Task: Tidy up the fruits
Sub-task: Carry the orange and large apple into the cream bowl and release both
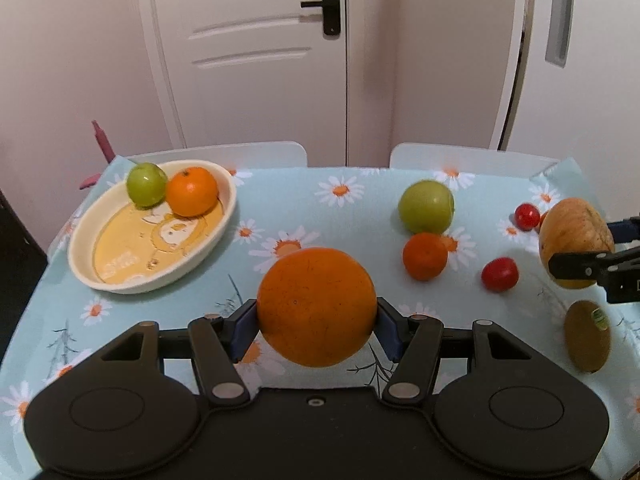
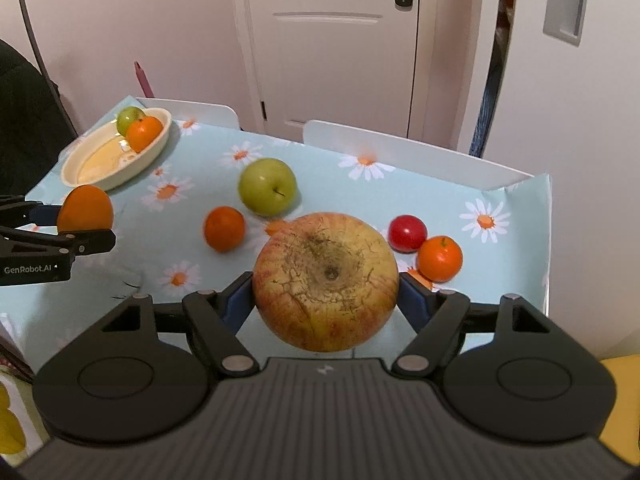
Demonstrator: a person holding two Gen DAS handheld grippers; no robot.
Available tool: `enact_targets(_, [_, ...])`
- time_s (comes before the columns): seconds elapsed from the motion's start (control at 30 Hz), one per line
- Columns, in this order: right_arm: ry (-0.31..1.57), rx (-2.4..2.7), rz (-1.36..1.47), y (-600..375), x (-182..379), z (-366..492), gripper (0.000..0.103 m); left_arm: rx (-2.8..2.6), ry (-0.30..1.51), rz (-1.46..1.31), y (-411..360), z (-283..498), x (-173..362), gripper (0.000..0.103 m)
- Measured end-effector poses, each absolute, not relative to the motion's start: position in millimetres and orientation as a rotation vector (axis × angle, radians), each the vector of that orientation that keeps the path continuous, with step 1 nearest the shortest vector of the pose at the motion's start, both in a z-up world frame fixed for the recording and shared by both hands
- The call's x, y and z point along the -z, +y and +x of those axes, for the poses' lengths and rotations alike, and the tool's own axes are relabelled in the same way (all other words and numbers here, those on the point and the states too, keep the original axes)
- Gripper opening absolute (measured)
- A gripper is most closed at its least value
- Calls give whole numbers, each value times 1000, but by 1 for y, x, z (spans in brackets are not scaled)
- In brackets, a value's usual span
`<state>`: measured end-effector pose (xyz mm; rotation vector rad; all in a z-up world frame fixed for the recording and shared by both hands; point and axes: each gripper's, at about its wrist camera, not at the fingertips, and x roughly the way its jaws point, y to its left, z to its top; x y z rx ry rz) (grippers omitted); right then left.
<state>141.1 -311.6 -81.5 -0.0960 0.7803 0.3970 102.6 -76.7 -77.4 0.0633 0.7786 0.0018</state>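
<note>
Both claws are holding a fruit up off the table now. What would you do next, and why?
Probably carry the orange in the left gripper over to the cream dish. It is gripped and already lifted, and the dish holds only a green apple and a small orange, so room remains.

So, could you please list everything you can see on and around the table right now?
dish: one, cream, far left of table
green apples: two; one in dish, one on cloth
tangerines: three, orange; one in dish, one by the loose green apple, one at the right
tomatoes: two, red, right side
kiwi: one, brown, near right
tablecloth: one, pale blue with daisies
chairs: two, white, behind table
door: one, white, black handle
orange: one, in left gripper
russet apple: one, yellow-red, in right gripper
</note>
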Motion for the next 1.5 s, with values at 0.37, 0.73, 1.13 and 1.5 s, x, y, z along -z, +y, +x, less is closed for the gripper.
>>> enact_targets(0.37, [725, -441, -96, -268, 32, 128, 90, -53, 713, 60, -35, 80, 33, 65])
enact_targets(0.73, [716, -481, -51, -184, 6, 136, 90, -78, 688, 86, 41, 92, 13, 65])
enact_targets(1.13, [729, -464, -28, -85, 7, 167, 90, -6, 701, 150, 116, 143, 25, 65])
enact_targets(1.5, [770, -413, -15, -30, 31, 198, 90, 83, 745, 198, 147, 203, 64, 65])
